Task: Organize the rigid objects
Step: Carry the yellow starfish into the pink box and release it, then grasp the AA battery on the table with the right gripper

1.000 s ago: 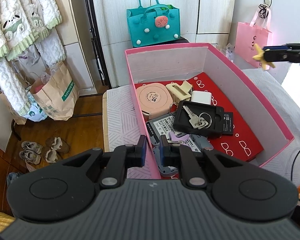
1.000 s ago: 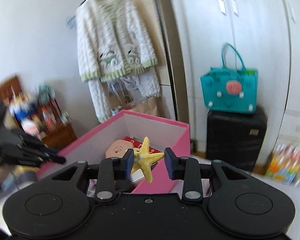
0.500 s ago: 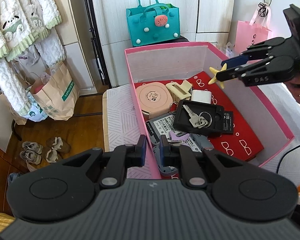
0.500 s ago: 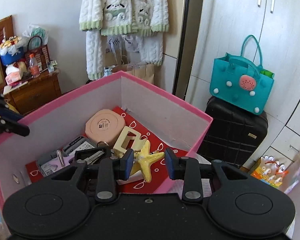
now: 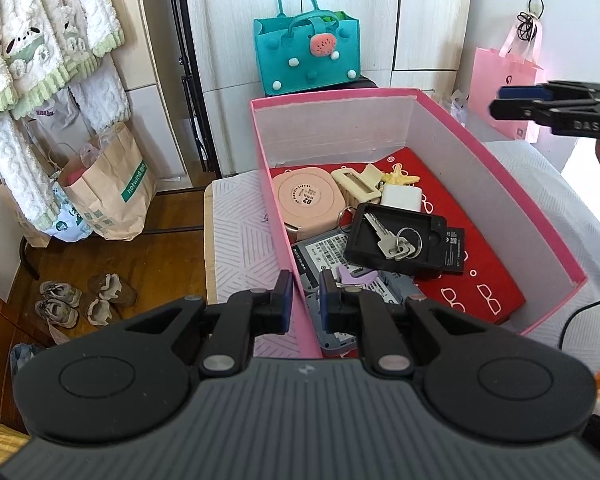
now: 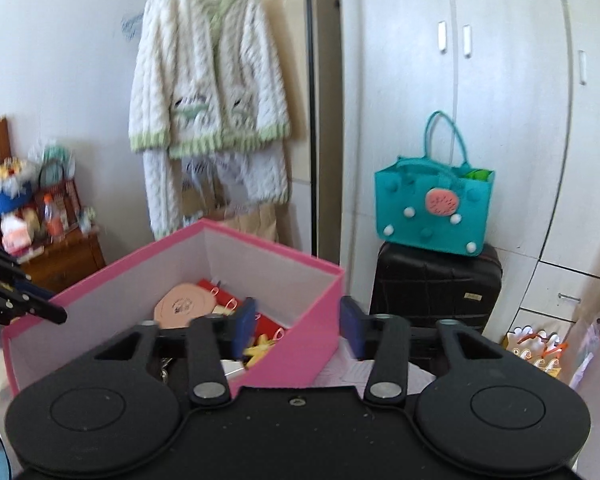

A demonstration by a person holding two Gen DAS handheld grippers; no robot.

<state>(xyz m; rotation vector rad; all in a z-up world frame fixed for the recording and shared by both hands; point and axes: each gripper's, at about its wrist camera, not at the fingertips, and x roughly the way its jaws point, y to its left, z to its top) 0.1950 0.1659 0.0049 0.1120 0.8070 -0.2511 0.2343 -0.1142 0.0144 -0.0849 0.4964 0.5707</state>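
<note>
A pink box (image 5: 500,184) holds several rigid objects: a round pink case (image 5: 308,200), a cream clip (image 5: 356,180), a white charger (image 5: 400,196), keys (image 5: 396,240) on a black tray (image 5: 392,256), and a yellow starfish (image 5: 400,176) lying near the back. My left gripper (image 5: 303,300) is shut on the box's near left wall. My right gripper (image 6: 298,328) is open and empty above the box's corner (image 6: 332,276); it also shows in the left wrist view (image 5: 516,98). The starfish shows below it (image 6: 260,350).
A teal felt bag (image 5: 306,56) sits on a black suitcase (image 6: 432,292) behind the box. A pink paper bag (image 5: 504,84) hangs at the right. Paper bags (image 5: 112,188) and shoes (image 5: 84,300) lie on the wooden floor at left. The box rests on a white bed (image 5: 240,240).
My right gripper opened and let the yellow starfish drop into the box, then lifted up and away to the right. My left gripper has not moved.
</note>
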